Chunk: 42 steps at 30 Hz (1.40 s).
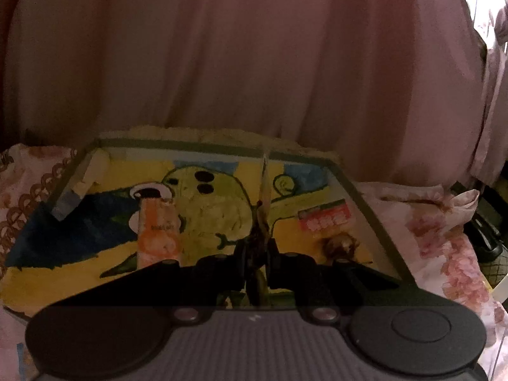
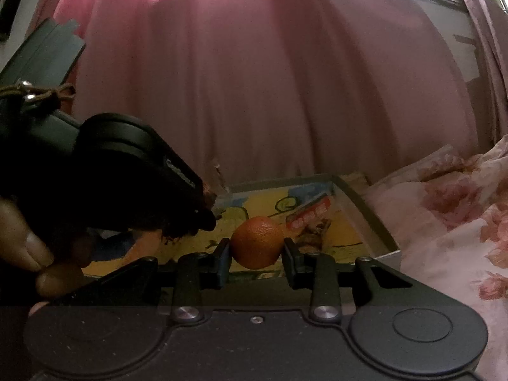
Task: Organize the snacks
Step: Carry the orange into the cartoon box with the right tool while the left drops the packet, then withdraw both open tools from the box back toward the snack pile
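Floral bedding point(image 1: 444, 241), grey-rimmed tray point(image 1: 365, 197) on it, holding orange packet point(image 1: 158, 231), red packet point(image 1: 325, 217)

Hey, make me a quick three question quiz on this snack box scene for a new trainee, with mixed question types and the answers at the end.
1. True or false: the right tongs grip an orange.
2. Multiple choice: what do the left tongs hold? A) a thin dark snack packet seen edge-on B) a glass bottle C) nothing.
3. Fill in: the red packet lies inside the box with the ______ cartoon drawing on its floor.

Key: 1 true; 2 A; 3 yellow.
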### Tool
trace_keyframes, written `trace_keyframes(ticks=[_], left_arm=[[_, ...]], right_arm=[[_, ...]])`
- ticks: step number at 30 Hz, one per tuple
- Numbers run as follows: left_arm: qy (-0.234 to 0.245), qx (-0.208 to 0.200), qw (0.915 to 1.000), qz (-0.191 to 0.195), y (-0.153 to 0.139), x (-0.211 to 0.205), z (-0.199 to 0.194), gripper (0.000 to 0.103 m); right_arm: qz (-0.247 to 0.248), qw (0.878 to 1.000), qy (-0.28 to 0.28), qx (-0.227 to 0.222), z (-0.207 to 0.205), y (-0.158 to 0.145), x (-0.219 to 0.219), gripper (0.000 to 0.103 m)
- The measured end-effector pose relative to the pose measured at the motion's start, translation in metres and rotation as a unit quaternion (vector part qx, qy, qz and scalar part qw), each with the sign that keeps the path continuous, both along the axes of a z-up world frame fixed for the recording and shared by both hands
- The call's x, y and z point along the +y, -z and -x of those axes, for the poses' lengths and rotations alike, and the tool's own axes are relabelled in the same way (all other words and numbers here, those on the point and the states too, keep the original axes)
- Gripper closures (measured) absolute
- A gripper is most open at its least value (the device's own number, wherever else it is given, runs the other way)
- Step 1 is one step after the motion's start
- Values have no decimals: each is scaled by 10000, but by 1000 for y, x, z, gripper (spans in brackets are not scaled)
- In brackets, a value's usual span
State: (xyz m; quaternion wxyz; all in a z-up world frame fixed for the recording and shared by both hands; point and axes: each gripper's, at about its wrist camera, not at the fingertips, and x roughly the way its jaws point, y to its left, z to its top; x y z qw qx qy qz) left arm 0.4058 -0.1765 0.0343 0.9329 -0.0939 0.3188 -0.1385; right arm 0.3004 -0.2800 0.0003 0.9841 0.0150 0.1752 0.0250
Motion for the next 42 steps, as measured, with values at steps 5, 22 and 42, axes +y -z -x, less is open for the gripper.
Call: trace_keyframes(ticks=[5, 22, 42], left_arm=[[-56, 103, 9999, 4, 6, 1, -3, 91], [-337, 154, 9992, 146, -2, 18, 4, 46], [-992, -1061, 9894, -8, -71, 43, 98, 1]], right_arm=[[120, 9999, 30, 82, -3, 0, 3, 67], [196, 9997, 120, 18, 6, -8, 7, 40], [-87, 9932, 689, -930, 90, -79, -12, 1]])
